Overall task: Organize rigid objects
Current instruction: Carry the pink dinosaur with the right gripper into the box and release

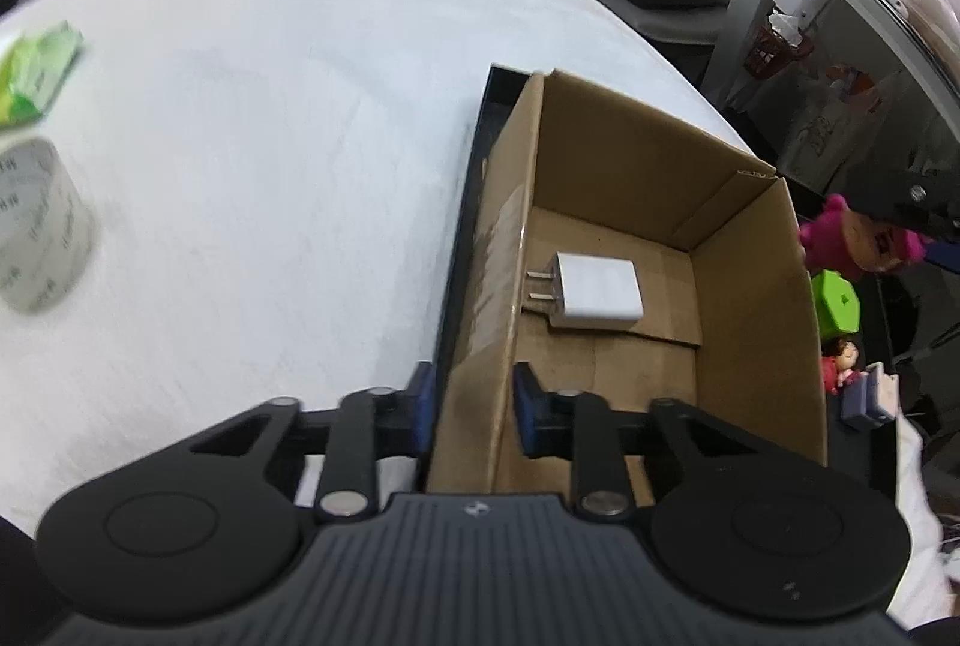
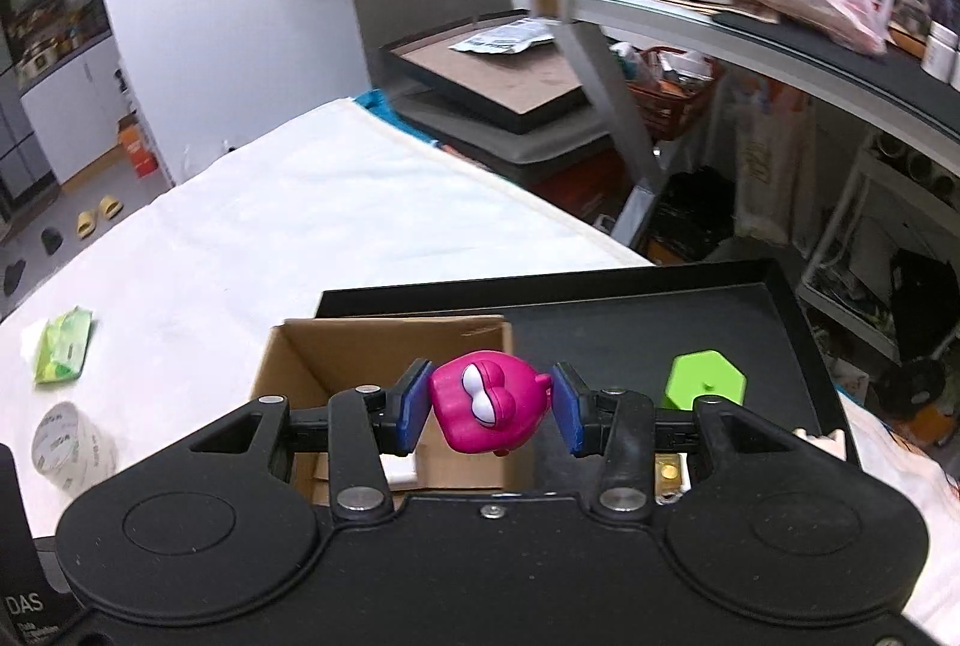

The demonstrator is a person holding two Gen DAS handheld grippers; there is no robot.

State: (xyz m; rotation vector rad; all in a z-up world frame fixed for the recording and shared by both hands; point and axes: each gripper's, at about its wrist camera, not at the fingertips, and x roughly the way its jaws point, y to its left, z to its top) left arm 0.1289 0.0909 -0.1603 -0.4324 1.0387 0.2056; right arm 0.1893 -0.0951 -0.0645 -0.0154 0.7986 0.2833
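My left gripper [image 1: 474, 409] is shut on the near left wall of an open cardboard box [image 1: 606, 154], one finger outside and one inside. A white plug charger [image 1: 594, 293] lies on the box floor. My right gripper [image 2: 491, 406] is shut on a magenta toy figure [image 2: 489, 409] and holds it above the box's [image 2: 384, 346] right wall. The toy also shows at the right edge of the left wrist view [image 1: 858, 241]. The box stands in a black tray [image 2: 630, 322].
A green hexagonal block [image 2: 705, 379], a small figurine [image 1: 843, 361] and a purple-grey piece [image 1: 870, 397] lie in the tray right of the box. A tape roll [image 1: 39, 232] and a green packet [image 1: 36, 73] lie on the white cloth at left. A grey desk stands at the right.
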